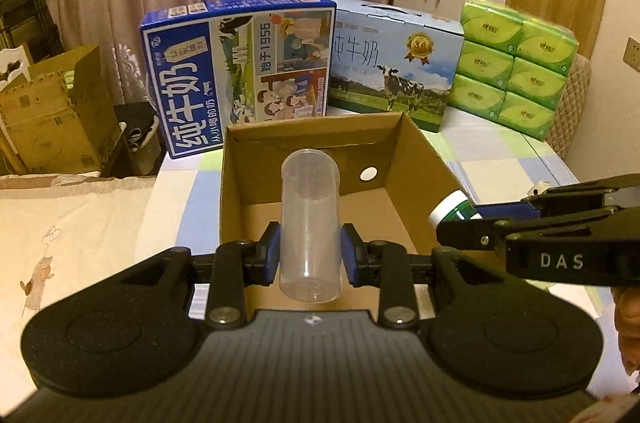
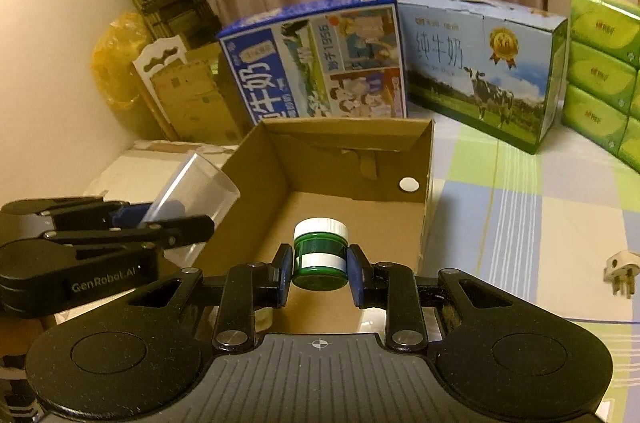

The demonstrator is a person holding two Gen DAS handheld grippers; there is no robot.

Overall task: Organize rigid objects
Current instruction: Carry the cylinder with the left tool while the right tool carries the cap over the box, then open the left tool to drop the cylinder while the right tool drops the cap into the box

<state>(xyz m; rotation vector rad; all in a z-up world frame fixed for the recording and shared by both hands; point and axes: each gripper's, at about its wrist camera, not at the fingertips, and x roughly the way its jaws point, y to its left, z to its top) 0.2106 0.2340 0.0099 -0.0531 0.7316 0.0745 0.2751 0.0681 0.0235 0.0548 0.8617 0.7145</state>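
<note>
My left gripper (image 1: 310, 250) is shut on a clear plastic cup (image 1: 309, 223), held tilted over the open brown cardboard box (image 1: 404, 159). My right gripper (image 2: 319, 264) is shut on a small green jar with a white cap (image 2: 319, 252), above the same cardboard box (image 2: 427, 191). In the left wrist view the right gripper (image 1: 452, 229) reaches in from the right with the jar (image 1: 450, 206) at the box's right wall. In the right wrist view the left gripper (image 2: 192, 223) comes in from the left, carrying the cup (image 2: 192, 191) over the box's left wall.
Two milk cartons (image 1: 240, 75) (image 1: 394, 63) stand behind the box on a checked cloth (image 2: 520, 215), with green tissue packs (image 1: 516, 63) at the back right. A white plug (image 2: 622, 269) lies on the cloth at the right. Cardboard boxes (image 1: 52, 111) sit on the floor to the left.
</note>
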